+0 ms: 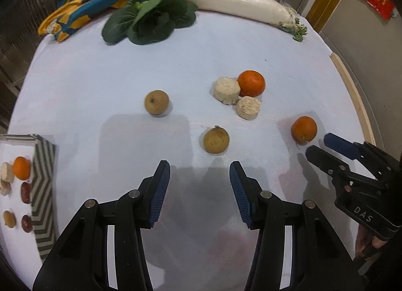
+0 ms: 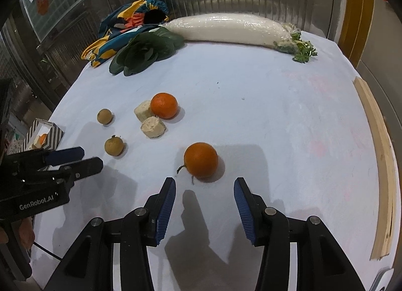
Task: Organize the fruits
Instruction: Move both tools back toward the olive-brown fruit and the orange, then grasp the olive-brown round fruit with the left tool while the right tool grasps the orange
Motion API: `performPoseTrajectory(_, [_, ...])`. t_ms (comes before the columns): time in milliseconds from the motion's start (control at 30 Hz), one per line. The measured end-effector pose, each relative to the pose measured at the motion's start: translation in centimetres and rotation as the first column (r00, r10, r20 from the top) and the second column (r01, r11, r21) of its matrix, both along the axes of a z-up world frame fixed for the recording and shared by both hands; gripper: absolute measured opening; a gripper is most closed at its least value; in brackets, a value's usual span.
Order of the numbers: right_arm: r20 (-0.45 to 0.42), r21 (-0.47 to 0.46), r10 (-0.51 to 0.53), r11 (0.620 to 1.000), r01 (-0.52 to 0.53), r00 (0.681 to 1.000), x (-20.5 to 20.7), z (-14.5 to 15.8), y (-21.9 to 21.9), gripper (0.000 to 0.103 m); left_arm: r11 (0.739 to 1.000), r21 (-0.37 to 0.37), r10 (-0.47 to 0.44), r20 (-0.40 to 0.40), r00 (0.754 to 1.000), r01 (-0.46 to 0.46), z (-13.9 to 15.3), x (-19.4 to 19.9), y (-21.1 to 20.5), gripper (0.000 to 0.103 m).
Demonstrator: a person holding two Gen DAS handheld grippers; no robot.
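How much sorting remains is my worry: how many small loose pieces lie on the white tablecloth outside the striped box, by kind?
Round orange mandarins: 2
Round brown-skinned fruits: 2
Pale beige cut cylinder chunks: 2
Total: 6

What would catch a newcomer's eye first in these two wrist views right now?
Probably the long white radish lying across the far edge of the table, with dark leafy greens and a colourful cloth at its left end. Next, the two bright oranges: one just ahead of the open right gripper, the other touching two pale cut chunks.
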State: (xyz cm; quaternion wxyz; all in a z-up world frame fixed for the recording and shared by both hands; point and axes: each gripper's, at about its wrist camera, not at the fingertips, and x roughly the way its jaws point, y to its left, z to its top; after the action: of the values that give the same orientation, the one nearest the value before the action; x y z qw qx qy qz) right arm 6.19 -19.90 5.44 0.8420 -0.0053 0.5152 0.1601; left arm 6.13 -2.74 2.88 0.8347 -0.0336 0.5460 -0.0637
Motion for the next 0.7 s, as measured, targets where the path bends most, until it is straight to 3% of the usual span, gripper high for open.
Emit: performPoseTrajectory(700, [0.007,-0.002,0.031,1.0,-0.031,1.0,2.4,-1.4,0.7,0.046,0.998,0.023,-0.054,0.012,0.998,0.054,-1.0,2.0,-2.1,0.049])
